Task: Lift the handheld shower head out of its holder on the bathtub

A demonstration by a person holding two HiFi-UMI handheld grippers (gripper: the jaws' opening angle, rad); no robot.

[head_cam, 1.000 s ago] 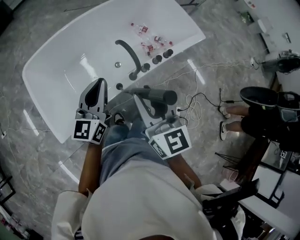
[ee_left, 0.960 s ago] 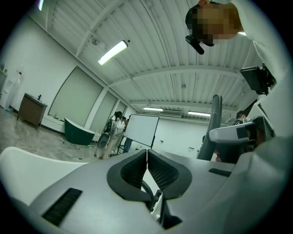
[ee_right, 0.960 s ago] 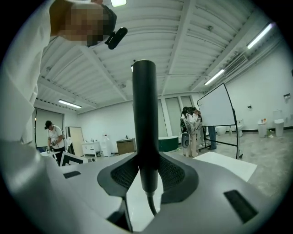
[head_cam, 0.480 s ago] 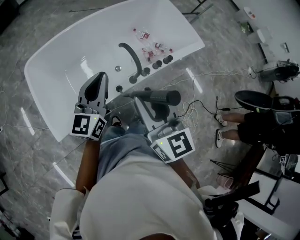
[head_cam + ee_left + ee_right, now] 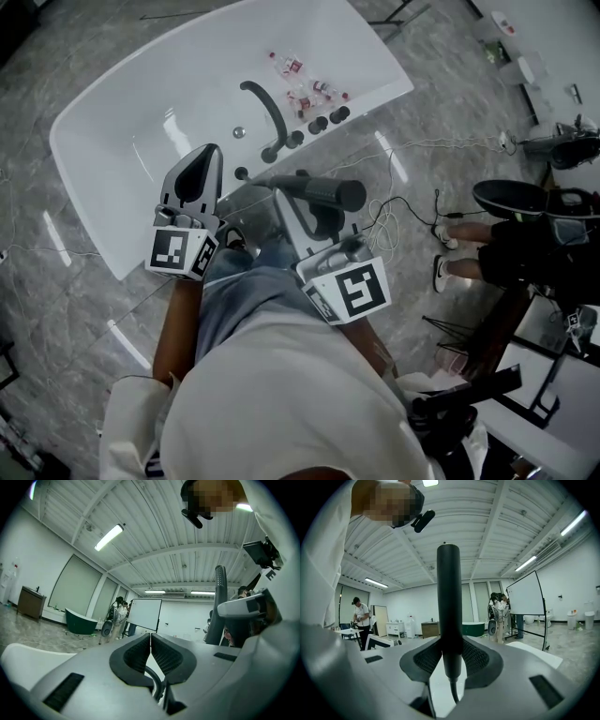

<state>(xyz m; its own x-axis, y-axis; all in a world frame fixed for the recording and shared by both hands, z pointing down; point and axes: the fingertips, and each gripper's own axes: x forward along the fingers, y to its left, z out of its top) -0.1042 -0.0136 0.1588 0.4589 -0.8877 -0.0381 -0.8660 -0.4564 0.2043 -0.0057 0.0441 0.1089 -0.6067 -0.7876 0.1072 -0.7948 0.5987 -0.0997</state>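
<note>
Fingers [image 5: 423, 662] of the right gripper [image 5: 449, 660] clamped on the dark shower head [image 5: 449, 597], held out of its holder beside the white bathtub [image 5: 112, 112]; left gripper [image 5: 150, 644] fingers together, empty.

1. Grey marble-look floor [image 5: 56, 309]; white cables [image 5: 386, 217] trail loose across it.
2. White ribbed ceiling [image 5: 487, 522], tube lights [image 5: 108, 537] lit.
3. Whiteboard [image 5: 144, 614], dark green tub [image 5: 80, 623] and brown cabinet [image 5: 31, 603] stand near the far wall.
</note>
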